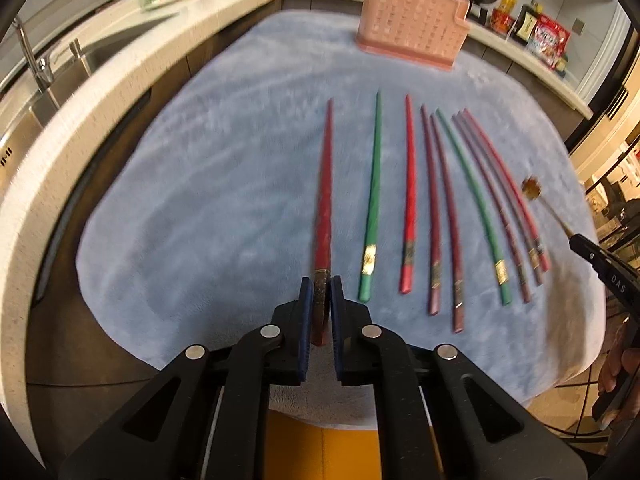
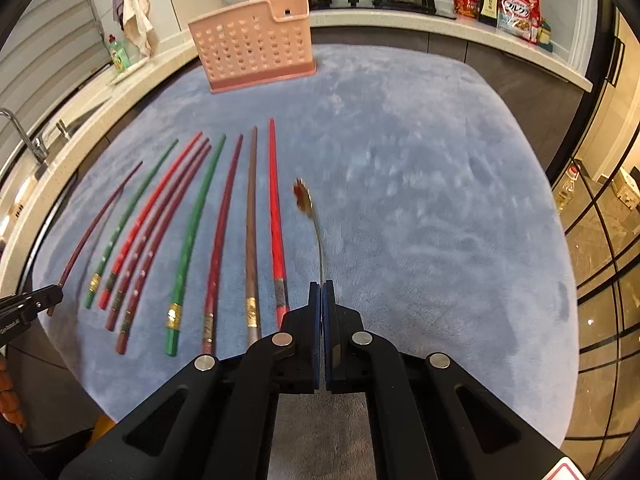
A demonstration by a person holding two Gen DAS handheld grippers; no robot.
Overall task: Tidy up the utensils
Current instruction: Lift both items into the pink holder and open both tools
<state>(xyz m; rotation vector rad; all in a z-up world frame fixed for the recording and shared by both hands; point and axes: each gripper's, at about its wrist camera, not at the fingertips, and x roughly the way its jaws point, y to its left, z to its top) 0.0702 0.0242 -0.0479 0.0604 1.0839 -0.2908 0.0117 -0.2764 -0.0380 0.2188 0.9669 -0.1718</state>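
Nine chopsticks (image 1: 408, 200) — two green, one leaf-headed stirrer (image 2: 306, 200), one pink rack (image 1: 412, 28)

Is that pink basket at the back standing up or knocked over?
Upright. The pink basket stands on its base on the blue cloth, its perforated wall vertical in both views. Its contents cannot be told: the open top faces away.

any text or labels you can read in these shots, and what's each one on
"DAS": white letters on the right gripper body, seen from the left wrist view.
"マルク": part of the red and white cereal bag on the back counter.
Too blurred to read: the dark sauce bottle label, the green dish soap bottle, the left gripper side lettering.
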